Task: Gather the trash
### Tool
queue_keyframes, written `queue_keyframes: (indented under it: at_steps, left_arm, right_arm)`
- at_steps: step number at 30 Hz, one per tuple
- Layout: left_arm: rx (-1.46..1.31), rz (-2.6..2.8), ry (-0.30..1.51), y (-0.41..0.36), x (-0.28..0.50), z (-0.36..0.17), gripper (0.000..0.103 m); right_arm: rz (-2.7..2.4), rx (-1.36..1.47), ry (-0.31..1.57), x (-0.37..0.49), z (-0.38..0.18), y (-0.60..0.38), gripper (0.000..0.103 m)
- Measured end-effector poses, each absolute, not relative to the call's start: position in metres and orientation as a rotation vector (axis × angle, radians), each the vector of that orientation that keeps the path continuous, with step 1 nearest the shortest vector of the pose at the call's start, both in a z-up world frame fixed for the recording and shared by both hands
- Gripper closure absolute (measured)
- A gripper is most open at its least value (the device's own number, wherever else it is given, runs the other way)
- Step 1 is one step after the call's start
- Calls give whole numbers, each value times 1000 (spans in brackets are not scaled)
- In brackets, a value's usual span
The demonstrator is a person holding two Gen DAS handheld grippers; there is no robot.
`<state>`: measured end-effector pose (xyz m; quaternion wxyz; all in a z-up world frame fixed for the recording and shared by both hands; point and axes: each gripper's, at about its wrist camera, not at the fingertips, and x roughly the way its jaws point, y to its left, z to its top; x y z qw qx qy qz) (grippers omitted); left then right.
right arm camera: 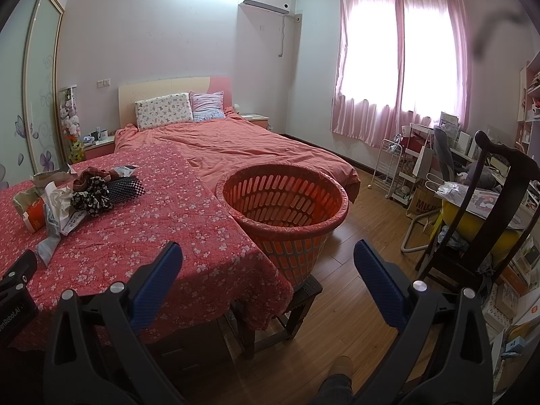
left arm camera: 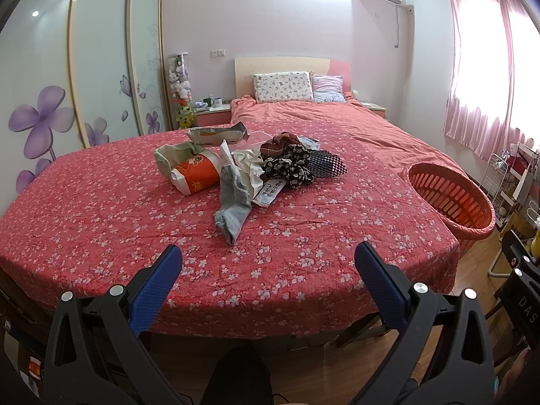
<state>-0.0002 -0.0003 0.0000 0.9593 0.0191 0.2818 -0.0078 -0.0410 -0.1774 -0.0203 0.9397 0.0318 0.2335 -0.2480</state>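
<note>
Orange 1 basket [right arm camera: 283, 202], 2 pillows [left arm camera: 282, 86]

In the left wrist view, the orange basket [left arm camera: 452, 199] at three o'clock hides its base behind the flowered bedspread [left arm camera: 101, 222], and the printing on the white slip [left arm camera: 271, 190] in the heap at twelve o'clock is too small to read. The dark chair [left arm camera: 521, 290] at four o'clock is cut off by the frame's edge. In the right wrist view, a blurred dark streak [right arm camera: 496, 27] at two o'clock cannot be identified, and the black device [right arm camera: 17, 290] at nine o'clock shows only part of its lettering before the edge cuts it.
</note>
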Motion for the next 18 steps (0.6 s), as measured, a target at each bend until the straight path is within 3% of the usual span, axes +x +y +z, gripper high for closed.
queue_keyframes:
  at_steps: [18]
  left_arm:
    - [36,-16,575,-1,-2,-1,2]
  right_arm:
    - [-505,66,475,-42,-21,-178,4]
